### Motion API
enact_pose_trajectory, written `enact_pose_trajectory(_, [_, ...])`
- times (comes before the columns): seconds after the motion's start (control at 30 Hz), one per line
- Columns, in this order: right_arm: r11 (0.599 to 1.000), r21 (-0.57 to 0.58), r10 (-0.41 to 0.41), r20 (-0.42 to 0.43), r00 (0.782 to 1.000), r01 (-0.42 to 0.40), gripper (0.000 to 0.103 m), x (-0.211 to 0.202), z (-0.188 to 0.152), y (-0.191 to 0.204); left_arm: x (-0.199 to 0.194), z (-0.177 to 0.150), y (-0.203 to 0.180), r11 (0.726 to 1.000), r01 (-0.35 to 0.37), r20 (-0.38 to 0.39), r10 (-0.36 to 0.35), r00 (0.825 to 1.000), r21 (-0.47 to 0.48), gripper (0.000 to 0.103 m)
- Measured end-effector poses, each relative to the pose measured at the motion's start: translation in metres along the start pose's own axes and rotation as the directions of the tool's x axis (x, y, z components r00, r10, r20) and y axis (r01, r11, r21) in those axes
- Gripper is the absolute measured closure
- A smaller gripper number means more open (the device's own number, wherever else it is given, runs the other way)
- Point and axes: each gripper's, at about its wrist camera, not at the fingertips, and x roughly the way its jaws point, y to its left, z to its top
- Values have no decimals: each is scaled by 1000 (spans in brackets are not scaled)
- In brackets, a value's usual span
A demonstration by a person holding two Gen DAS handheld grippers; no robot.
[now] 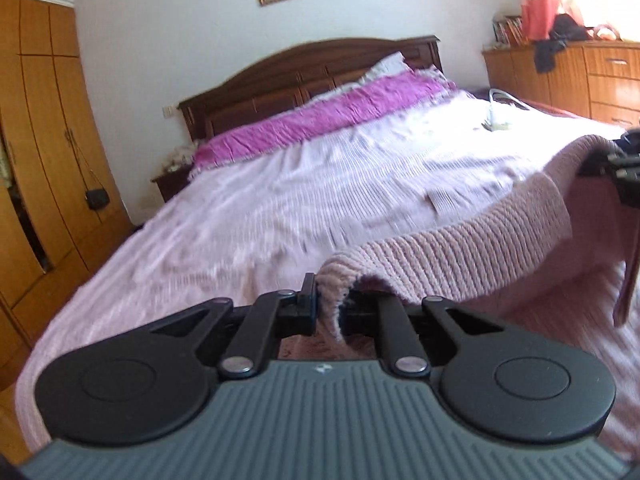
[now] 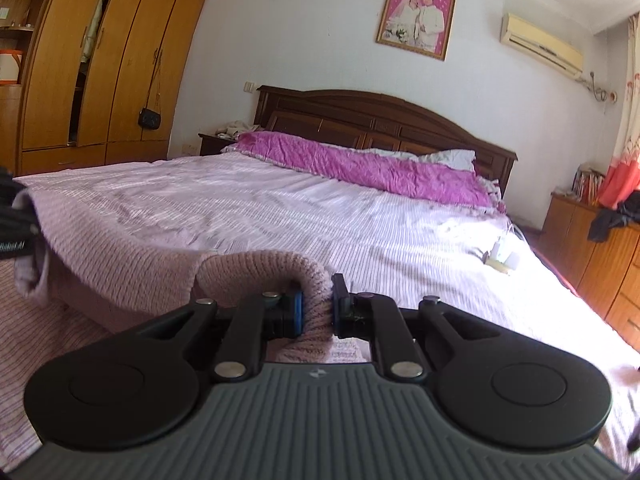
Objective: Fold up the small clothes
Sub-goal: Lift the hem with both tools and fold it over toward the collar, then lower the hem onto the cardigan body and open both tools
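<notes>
While both your grippers pinch the pink knit garment (image 1: pixel 460 248), it hangs stretched between them above the bed (image 1: pixel 240 208).
Your left gripper (image 1: pixel 332 312) and right gripper (image 2: pixel 318 312) each clamp one end (long axis side to side), equally near, so you carry it forward together.

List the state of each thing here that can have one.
Left gripper: shut on the pink knit sweater.
Right gripper: shut on the sweater too.
Sweater: lifted, hanging between both grippers above the bed.
Wardrobe door: ajar.
Air conditioner: cannot tell.
</notes>
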Motion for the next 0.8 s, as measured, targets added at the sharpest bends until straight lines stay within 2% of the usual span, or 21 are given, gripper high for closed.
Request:
enact_pose_trajectory(0.17, [1000,-14,-3,9,1000,4,89,40,22,-10,34,31,4,999,-36,35,36,999,-20,91])
enact_pose_trajectory(0.3, [999,-39,-1,-9,1000,1,89,88,35,-15,76,47,5,997,-77,31,77,997,-1,91])
enact_pose_trajectory(0.4, [999,-41,5,-54,999,-7,89,130,35,-18,115,49,4,997,-75,-15,75,997,-18,91])
enact_pose_trajectory(0.53, [999,-47,14,-138,990,-21,88,192,22,-18,166,38,5,996,-68,-115,62,991,-55,91])
enact_pose_trajectory(0.67, [998,-53,21,-218,976,-33,88,237,-2,-12,206,17,3,997,-45,-211,30,977,-66,89])
enact_pose_trajectory(0.77, [998,-12,54,-297,953,-61,87,264,-25,-9,224,2,0,997,-24,-270,4,963,-71,89])
enact_pose_trajectory(0.8, [998,3,55,-290,955,-57,86,267,-29,-9,226,0,-1,998,-15,-270,-4,963,-67,87])
